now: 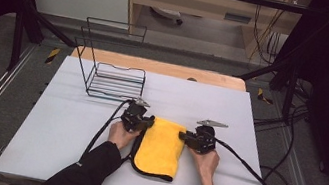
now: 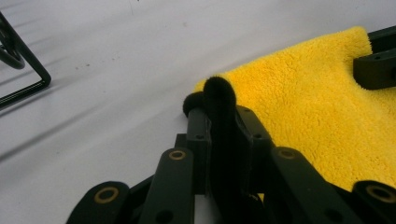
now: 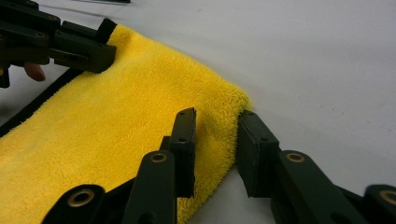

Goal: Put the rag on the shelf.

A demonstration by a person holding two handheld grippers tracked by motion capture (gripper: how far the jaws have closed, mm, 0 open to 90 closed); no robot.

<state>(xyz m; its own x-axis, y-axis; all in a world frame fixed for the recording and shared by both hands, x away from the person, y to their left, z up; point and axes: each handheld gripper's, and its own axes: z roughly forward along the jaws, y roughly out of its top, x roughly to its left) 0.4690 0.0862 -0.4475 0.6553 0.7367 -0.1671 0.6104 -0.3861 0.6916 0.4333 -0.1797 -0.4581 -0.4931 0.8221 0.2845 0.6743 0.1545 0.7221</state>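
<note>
At the white table [image 1: 66, 121], you work a folded yellow cloth [image 1: 159, 145] that lies flat near the front edge, between your two hands. On the left, your left gripper [image 1: 143, 122] has its jaws pinched together on the cloth's black-trimmed far left corner, the dark edging bunched up between the pads, as the left gripper view shows [image 2: 219, 100]. On the right, your right gripper [image 1: 184, 136] straddles the far right corner: in the right gripper view [image 3: 217, 135] the jaws stand a little apart with the yellow pile between them, one pad [image 3: 186, 140] lying on top of the cloth and the other [image 3: 254, 149] just off its edge, not visibly pinching.

To do this well, bring the right jaws fully onto both layers before you lift, so that the corner does not slip out. Match the left hand's depth of bite, then raise both corners together and level, or the fold will sag to one side.

The table top is plain, smooth and matte. A black wire rack [image 1: 113, 81] stands upright at the far left, well apart from the cloth. Beyond the table are a grey floor, a dark metal frame and pale cabinets; cables [image 1: 260, 177] trail off the right side.
</note>
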